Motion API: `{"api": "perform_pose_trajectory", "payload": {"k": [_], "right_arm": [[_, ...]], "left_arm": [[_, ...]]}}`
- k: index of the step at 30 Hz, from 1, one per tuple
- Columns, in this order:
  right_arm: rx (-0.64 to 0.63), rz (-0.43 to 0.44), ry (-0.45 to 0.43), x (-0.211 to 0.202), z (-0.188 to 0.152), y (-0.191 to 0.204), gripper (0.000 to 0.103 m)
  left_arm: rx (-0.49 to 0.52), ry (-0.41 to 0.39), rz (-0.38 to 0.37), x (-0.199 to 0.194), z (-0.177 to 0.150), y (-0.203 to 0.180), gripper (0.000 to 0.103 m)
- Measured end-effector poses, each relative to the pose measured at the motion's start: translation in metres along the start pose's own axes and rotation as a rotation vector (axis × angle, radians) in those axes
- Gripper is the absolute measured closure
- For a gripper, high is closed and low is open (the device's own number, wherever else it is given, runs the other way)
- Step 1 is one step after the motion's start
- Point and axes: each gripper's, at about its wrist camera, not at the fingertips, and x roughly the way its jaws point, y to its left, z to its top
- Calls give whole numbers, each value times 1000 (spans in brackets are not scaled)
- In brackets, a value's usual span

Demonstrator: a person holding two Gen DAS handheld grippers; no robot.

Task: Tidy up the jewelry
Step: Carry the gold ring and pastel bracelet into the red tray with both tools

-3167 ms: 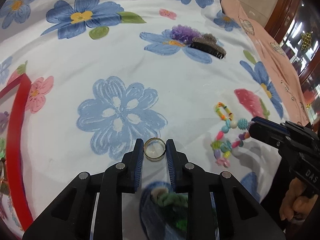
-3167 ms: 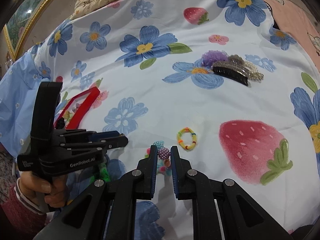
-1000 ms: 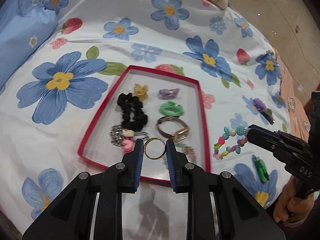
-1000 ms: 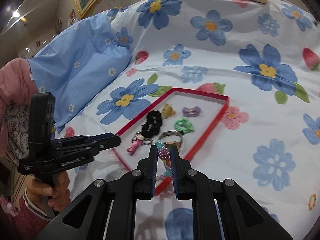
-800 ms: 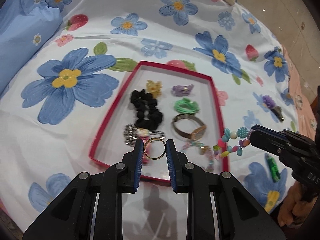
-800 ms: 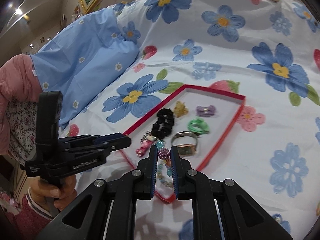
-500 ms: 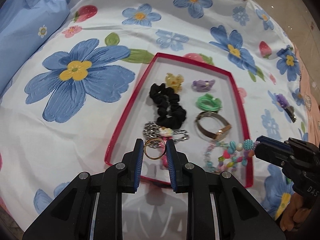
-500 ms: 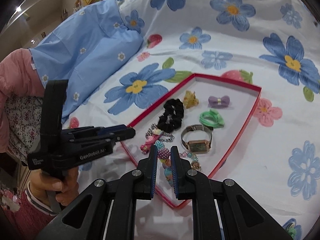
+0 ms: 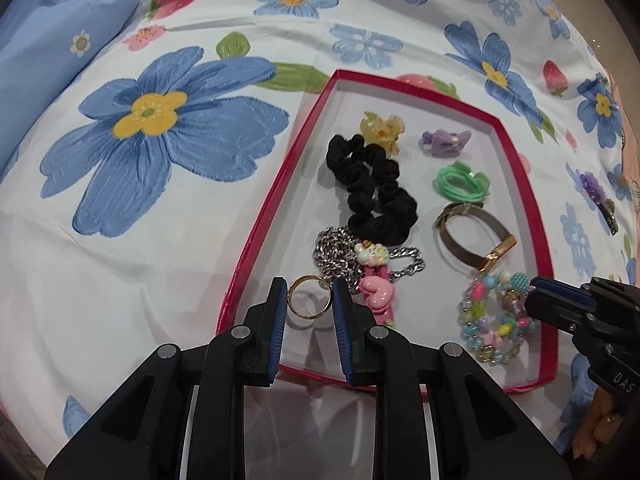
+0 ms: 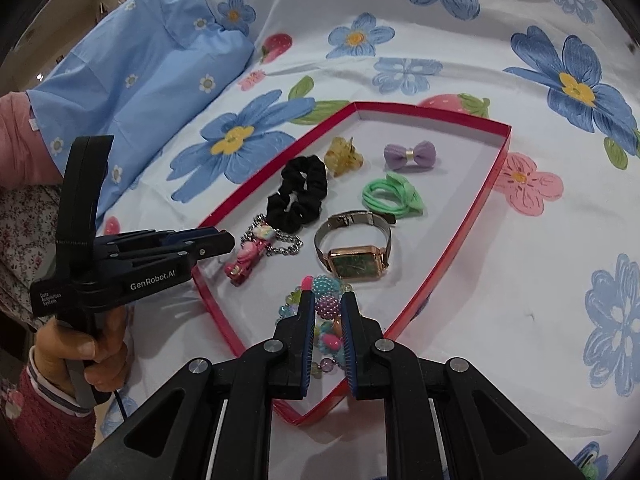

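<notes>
The left gripper [image 9: 309, 304] pinches a thin gold ring [image 9: 309, 295] over the red tray [image 9: 256, 236]. The right gripper [image 10: 325, 308] clamps a knobbly bead bracelet [image 10: 326, 304] beside a square-faced watch [image 10: 354, 256] and a ruffled black scrunchie [image 10: 298, 196].

one red tray [image 9: 520, 168]. in or over it: one black scrunchie [image 9: 372, 196], one yellow claw clip [image 9: 380, 130], one purple bow [image 9: 444, 140], one green hair tie [image 9: 460, 180], one watch [image 10: 356, 256], one chain [image 9: 404, 264] with one pink charm [image 9: 376, 292], one gold ring [image 9: 309, 295], one bead bracelet [image 9: 492, 320]. two tools: left tool [image 9: 309, 300], right tool [image 10: 326, 312]. off the tray on the bed [image 9: 120, 260], far right: one purple flower clip [image 9: 592, 186], one dark clip [image 9: 610, 216].
</notes>
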Motion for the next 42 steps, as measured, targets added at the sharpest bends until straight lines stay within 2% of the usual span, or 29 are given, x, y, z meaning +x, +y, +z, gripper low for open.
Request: {"api": "perform_pose_trajectory", "payload": {"k": [13,33,42], "right_arm": [[-52,-48,33,11,2,4,90],[-62,-61,60,16,5,5,89],[-50,-51,56,16,6,4,86]], "left_arm": [[27,30,9,10,0,-3,82],[22,30,-1,11,1,-2,81],[20,32,9,12,2,-2,74]]}}
